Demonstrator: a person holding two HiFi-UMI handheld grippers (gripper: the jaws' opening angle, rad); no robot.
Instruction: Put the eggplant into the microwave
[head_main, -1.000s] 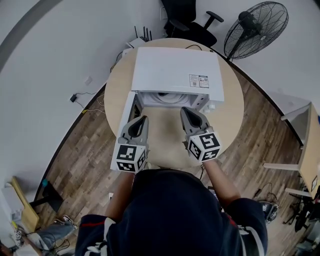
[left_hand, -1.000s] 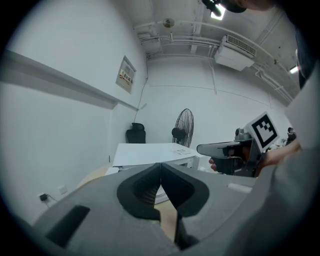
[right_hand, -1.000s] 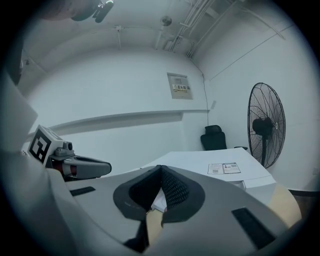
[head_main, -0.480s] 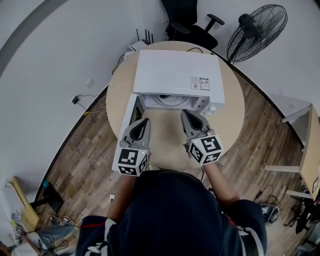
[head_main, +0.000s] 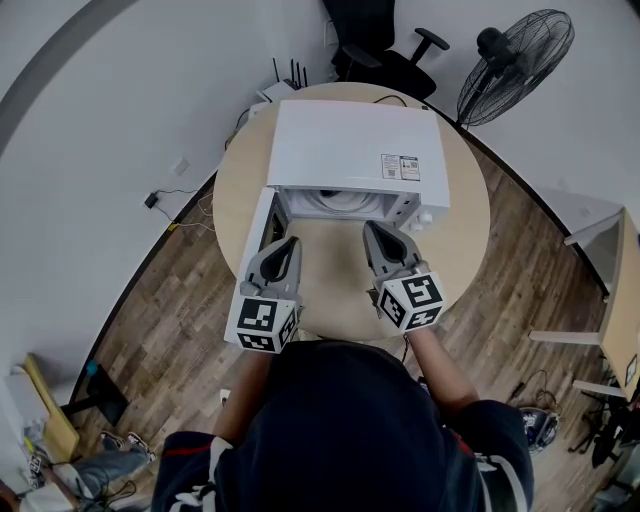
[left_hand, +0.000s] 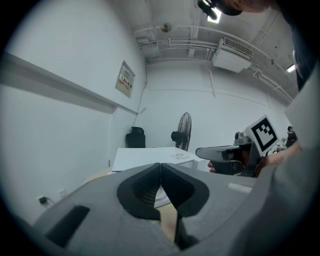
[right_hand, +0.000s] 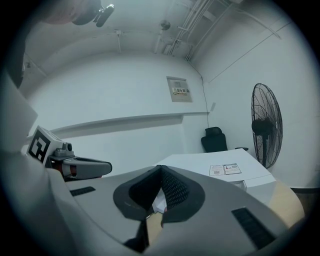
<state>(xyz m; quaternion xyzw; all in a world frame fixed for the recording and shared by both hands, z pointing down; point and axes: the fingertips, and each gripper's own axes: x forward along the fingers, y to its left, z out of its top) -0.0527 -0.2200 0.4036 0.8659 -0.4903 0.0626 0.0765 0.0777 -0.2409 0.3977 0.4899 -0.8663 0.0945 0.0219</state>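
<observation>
Before open microwave, both hand-held grippers closed, empty

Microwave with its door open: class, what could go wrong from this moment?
1. The door of the microwave stands open close beside the left gripper; a sideways move could knock it.
2. The left gripper and the right gripper both have their jaws together on nothing, and no eggplant shows in any view. Shutting the door now might leave the task undone.

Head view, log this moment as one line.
microwave: open | left tool: shut, empty | right tool: shut, empty | eggplant: not visible
</observation>
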